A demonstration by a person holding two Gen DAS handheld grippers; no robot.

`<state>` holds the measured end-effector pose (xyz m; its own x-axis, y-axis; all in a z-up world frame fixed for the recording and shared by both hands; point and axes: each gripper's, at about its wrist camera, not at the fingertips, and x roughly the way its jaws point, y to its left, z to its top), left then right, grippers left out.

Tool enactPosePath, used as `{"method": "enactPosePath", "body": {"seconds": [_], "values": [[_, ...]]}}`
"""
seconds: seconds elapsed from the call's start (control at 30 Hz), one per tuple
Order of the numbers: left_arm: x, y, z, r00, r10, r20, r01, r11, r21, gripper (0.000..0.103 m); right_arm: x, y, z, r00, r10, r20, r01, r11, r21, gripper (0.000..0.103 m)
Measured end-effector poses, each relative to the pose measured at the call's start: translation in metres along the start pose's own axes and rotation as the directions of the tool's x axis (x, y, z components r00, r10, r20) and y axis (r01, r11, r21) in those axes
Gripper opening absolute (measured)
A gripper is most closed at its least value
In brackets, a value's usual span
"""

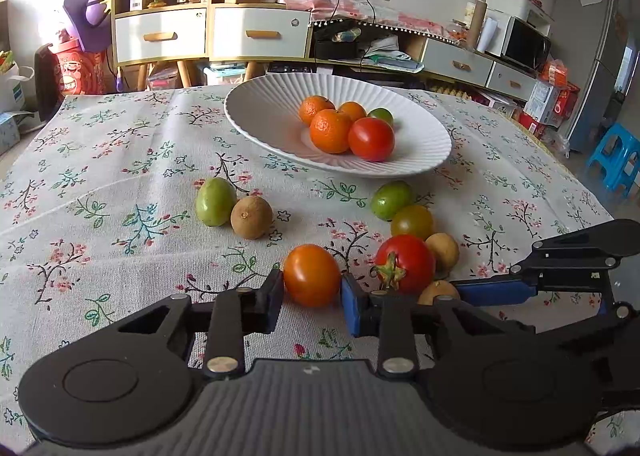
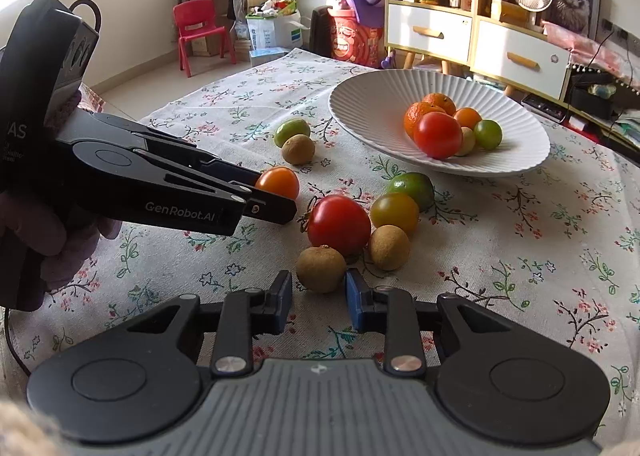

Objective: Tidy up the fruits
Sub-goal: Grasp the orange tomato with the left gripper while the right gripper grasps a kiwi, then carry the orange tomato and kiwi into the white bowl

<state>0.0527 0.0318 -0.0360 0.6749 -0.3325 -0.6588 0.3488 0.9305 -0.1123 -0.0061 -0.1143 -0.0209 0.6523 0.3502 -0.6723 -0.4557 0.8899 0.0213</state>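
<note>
Left wrist view shows the left tongs (image 1: 312, 296) open around the orange tomato (image 1: 311, 274), low in the centre of the frame; both pads look just at its sides, but I cannot tell if they press it. Right wrist view shows the right tongs (image 2: 319, 302) open and empty, with a brown longan (image 2: 321, 269) straight ahead, just beyond the fingertips. The white plate (image 1: 256, 112), already holding fruits, stands further up the worktop.

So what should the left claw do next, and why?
Probably close the left gripper: its jaws stand either side of the orange tomato on the tablecloth, apparently not yet clamped. Once gripped, it can go to the plate.
</note>
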Motion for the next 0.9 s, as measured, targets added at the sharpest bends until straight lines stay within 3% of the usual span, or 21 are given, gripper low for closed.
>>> {"method": "enactPosePath", "body": {"seconds": [0.47,0.9], "values": [[-0.004,0.001,0.005,1.0,-0.012,-0.004,0.012,1.0,-0.012,0.022,-0.004,-0.003,0.005,1.0,0.028,0.011,-0.028,0.999,0.028,0.024],[-0.022,0.004,0.018,0.999,-0.043,0.033,0.044,0.998,-0.05,0.022,-0.018,-0.014,0.023,0.996,0.014,0.086,-0.019,0.999,0.05,0.023]]}}
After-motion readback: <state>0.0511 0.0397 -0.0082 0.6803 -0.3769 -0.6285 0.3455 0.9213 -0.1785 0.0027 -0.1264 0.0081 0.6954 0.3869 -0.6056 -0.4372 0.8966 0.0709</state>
